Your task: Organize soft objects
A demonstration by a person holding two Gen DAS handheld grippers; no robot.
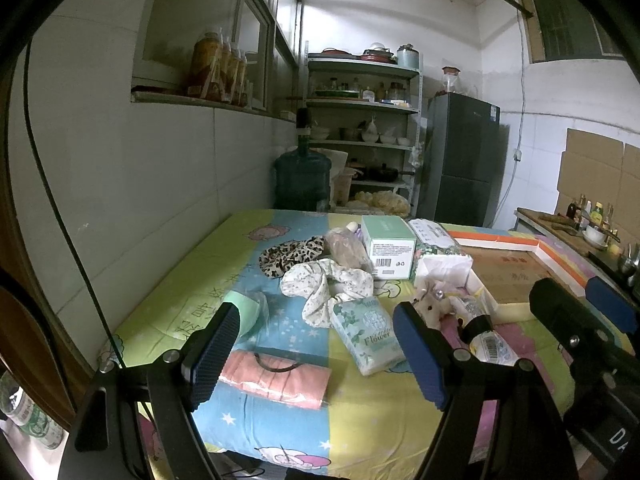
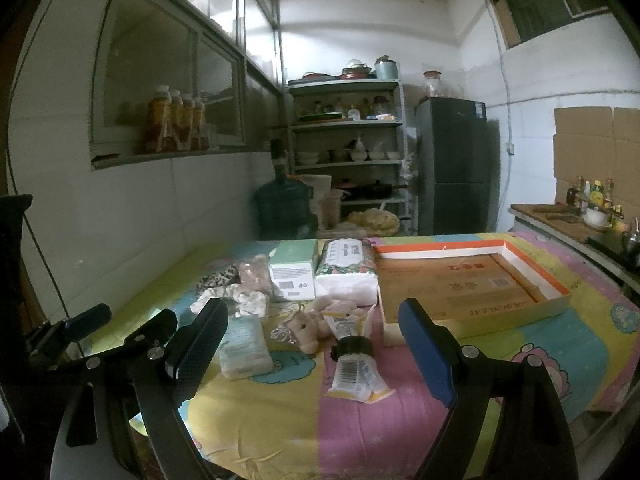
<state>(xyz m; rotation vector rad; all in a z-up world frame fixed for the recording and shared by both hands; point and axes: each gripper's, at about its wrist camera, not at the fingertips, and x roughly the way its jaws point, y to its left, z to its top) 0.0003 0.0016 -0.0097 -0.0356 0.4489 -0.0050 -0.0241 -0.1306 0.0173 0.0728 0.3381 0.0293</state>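
Observation:
Soft things lie on a table with a colourful cartoon cloth (image 1: 280, 420): a leopard-print cloth (image 1: 290, 256), a white floral cloth (image 1: 328, 284), a tissue pack marked Flower (image 1: 366, 334), a pink folded cloth in a bag (image 1: 276, 378), a small plush toy (image 2: 308, 330) and a squeeze tube with a black cap (image 2: 354, 364). A shallow orange-rimmed cardboard box (image 2: 472, 286) stands at the right. My left gripper (image 1: 316, 354) is open above the pink cloth and tissue pack. My right gripper (image 2: 312, 354) is open and empty above the tube.
A mint box (image 2: 294, 270) and a large tissue pack (image 2: 348, 270) sit behind the pile. A water jug (image 2: 284, 206), a shelf rack (image 2: 348, 140) and a dark fridge (image 2: 454, 164) stand beyond the table. A counter with bottles (image 2: 592, 204) is at the right.

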